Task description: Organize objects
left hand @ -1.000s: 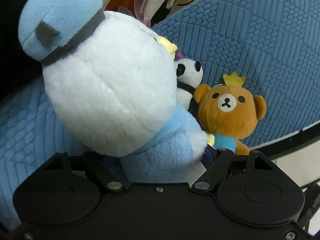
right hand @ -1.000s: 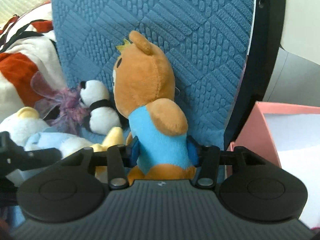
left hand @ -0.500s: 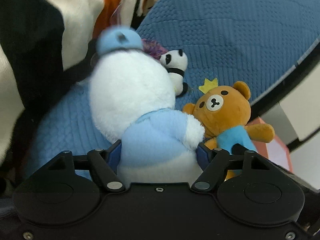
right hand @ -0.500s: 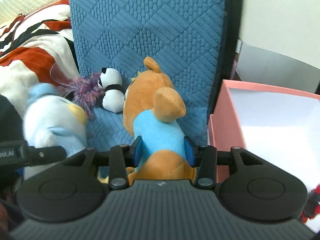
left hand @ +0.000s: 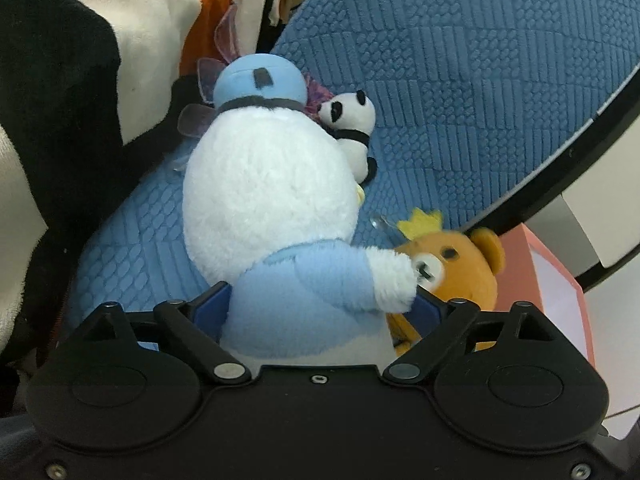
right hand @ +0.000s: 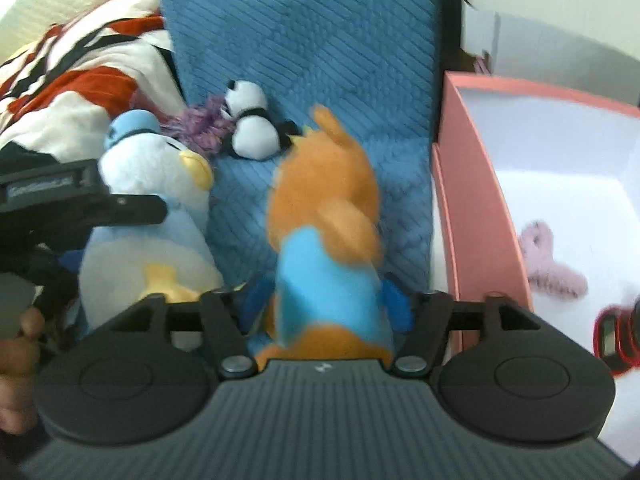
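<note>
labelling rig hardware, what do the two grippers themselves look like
Left gripper: smooth black body, round raised discs either side, silver pivot rivets, blue finger pads. Right gripper: dark grey ribbed body, same discs and rivets, small white logo, blue pads. No cables visible.

The penguin plush (left hand: pixel 276 216) sits between the fingers of the left hand-held gripper (left hand: pixel 320 312), and the bear plush (right hand: pixel 324 240) sits between the fingers of the right hand-held gripper (right hand: pixel 324 312), to the right of the penguin. Behind them a small panda plush (right hand: pixel 252 128) lies on the quilted cushion (right hand: pixel 304 40), with a tufted toy (right hand: pixel 196 126) just to its left and a patterned blanket (right hand: pixel 76 92) further left. To the right of the cushion stands an open box (right hand: pixel 476 200), which holds a fuzzy toy (right hand: pixel 552 264).
</note>
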### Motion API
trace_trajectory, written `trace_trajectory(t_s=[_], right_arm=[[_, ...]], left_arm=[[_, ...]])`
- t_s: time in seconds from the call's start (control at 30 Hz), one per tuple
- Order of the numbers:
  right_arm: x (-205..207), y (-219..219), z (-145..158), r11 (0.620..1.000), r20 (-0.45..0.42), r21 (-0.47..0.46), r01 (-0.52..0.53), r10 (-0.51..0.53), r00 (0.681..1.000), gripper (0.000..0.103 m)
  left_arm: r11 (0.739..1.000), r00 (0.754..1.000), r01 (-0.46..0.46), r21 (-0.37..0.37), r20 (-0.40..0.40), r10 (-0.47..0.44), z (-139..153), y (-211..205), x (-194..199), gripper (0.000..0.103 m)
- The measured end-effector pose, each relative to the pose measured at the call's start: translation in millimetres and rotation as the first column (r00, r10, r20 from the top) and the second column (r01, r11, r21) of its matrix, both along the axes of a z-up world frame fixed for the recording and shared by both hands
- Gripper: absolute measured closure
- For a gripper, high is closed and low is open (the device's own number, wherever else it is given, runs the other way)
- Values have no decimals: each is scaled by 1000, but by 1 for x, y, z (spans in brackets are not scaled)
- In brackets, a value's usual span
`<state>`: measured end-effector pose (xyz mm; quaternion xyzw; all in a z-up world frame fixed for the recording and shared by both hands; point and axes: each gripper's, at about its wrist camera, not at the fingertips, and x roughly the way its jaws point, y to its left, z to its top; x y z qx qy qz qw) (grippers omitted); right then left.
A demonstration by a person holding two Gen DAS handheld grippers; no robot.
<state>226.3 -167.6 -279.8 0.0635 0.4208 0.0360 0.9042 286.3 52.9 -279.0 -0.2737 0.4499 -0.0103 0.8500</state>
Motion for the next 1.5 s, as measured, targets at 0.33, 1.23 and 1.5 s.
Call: trace_trajectory(t_s=[0.33,1.23,1.5], right_arm=[[20,16,-4,984,60,-159,-87,97,993,20],[35,5,-22,997,-27,-69,36,-38,999,50],[23,13,-25,996,-42,-88,23,-27,999,50]], left_arm=[[997,998,-59,49,12,58,-1,11,9,11],[996,983,-70,56,-164,78,-32,7,32,6],[993,983,-96,63,-151,104,-28,11,28,23]])
